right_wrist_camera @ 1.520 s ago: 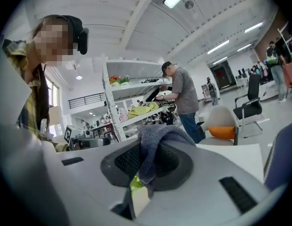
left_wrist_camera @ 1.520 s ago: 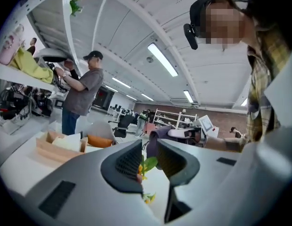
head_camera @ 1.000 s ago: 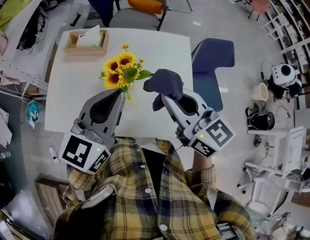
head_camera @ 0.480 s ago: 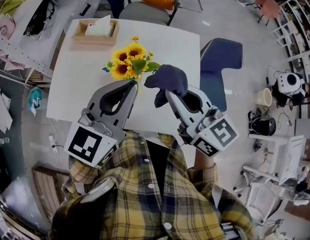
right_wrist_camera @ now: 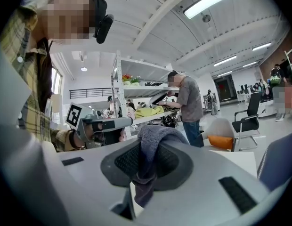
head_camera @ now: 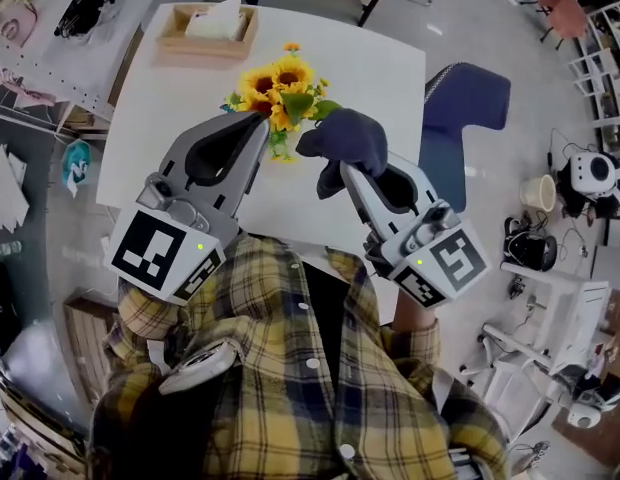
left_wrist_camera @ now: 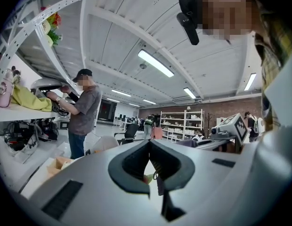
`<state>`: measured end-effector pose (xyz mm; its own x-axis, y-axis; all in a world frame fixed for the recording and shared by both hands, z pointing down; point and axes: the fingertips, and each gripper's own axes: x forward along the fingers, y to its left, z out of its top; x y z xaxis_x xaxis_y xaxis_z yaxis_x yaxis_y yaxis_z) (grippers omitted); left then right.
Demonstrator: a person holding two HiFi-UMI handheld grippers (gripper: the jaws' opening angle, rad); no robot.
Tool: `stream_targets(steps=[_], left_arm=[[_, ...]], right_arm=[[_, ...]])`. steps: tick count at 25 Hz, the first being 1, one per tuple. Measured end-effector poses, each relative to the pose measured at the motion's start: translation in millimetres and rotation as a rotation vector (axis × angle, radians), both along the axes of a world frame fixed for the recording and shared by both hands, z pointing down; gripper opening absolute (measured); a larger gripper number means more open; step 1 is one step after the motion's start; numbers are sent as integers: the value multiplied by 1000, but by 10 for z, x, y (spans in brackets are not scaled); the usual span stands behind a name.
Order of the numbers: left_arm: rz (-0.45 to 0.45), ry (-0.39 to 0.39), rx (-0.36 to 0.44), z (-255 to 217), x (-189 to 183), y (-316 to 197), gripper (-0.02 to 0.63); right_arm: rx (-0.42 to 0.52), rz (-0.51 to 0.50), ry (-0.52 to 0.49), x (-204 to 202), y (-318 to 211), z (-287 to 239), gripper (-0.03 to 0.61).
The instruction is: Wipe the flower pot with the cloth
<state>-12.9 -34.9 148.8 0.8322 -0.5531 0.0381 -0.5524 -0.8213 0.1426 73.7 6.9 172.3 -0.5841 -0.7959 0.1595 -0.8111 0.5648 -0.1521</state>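
One white surface (head_camera: pixel 140 138) fills the middle of the head view. One blue chair (head_camera: pixel 468 98) stands at its right side. Two grippers reach over the near edge of the surface.

The left gripper (head_camera: pixel 258 120) has its jaws pressed together with nothing in them. Its tip is just beside the flowers. The right gripper (head_camera: pixel 340 173) is clamped on one dark cloth (head_camera: pixel 346 136). The cloth bunches up over the tip and hangs down a bit.

One bunch of yellow sunflowers (head_camera: pixel 275 78) stands on the surface just past the two tips. The flower pot is under that bunch, and the flowers hide it from above. One wooden box (head_camera: pixel 205 40) with white tissue sits at the far left corner, well apart.
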Motion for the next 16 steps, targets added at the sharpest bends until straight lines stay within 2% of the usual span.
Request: stream_targets(steps=[4,9,16], left_arm=[[-28,-51,15,-23,-139,-163,9],[21,-135,38,52,-91,-170,9],[66,-126,57,15,91,-169,9]], right_arm=[[-20,-19,-1,-9,-15,13,34],[-28,-27,1,-18,-29,33,34],[-18,4,7,42,-33,38,34]])
